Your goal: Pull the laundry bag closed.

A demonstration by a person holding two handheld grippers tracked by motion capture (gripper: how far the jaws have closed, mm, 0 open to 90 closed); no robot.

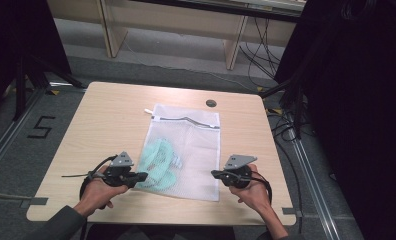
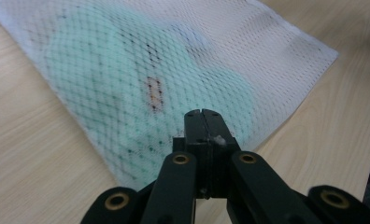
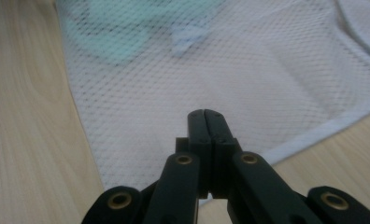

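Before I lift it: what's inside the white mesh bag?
Through the white mesh bag a mint-green garment shows, bunched at the near left end, with a small label on it. The far end looks empty. The mesh blurs what kind of garment it is.

Mesh bag [image 1: 186,150] flat on bench [image 1: 106,125], centred, zip end far, closed end toward the person. Garment [image 1: 158,162] inside bag, in its near-left part. Left tool [image 1: 142,176] at bag's near-left corner, over the garment. Right tool [image 1: 215,173] at near-right corner. Small disc [image 1: 211,103] on bench behind the bag, apart from it.
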